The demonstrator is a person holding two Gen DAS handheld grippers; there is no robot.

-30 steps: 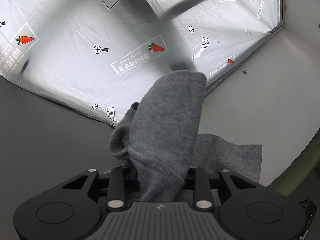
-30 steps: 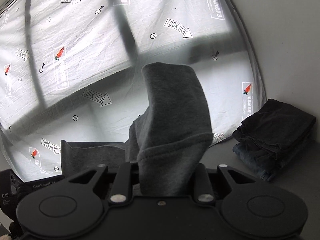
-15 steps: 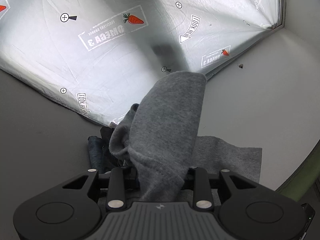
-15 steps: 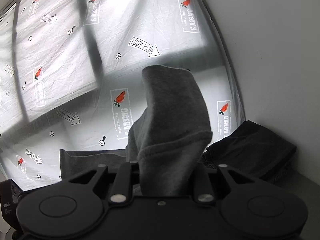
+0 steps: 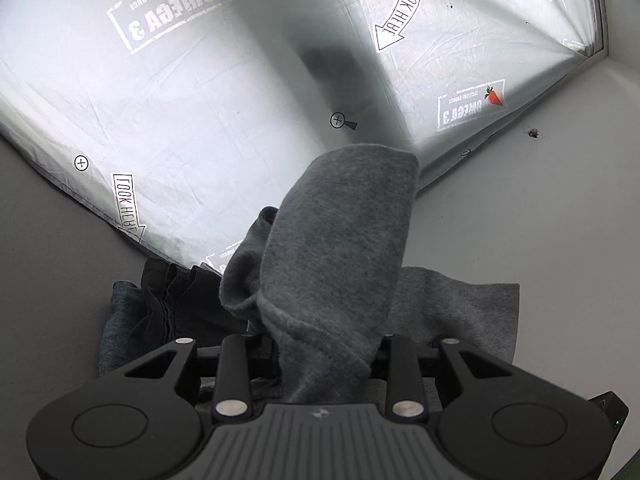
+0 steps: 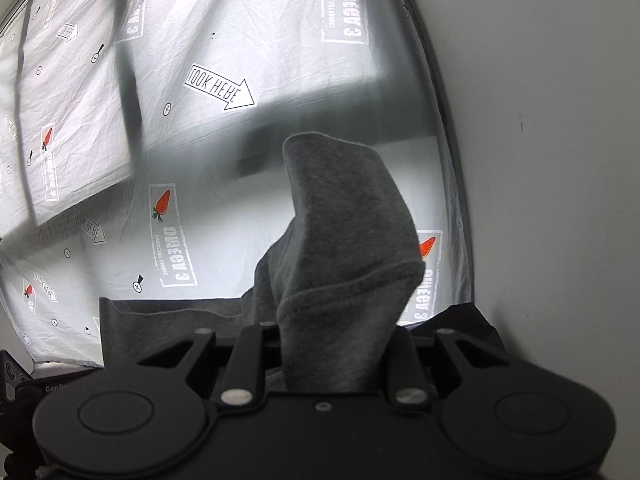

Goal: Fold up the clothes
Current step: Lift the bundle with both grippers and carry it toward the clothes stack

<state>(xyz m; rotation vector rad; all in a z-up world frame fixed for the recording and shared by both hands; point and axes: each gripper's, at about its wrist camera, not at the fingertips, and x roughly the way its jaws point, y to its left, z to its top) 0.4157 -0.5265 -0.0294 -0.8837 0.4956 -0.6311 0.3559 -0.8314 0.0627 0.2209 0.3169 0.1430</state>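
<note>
Between two hand-held grippers — one grey garment (image 5: 336,248), one dark folded stack (image 5: 176,300).

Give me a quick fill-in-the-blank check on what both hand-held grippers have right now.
1. The left hand-held gripper is shut on a ____ garment.
2. The right hand-held gripper grips the ____ garment.
3. The printed sheet shows orange ____.
4. The folded clothes beside the garment are ____ than it.

Missing words: grey; same; carrots; darker

Bright backlit printed sheet (image 5: 224,92), soft blurry shadow bands, fisheye bend + dark corners.
</note>
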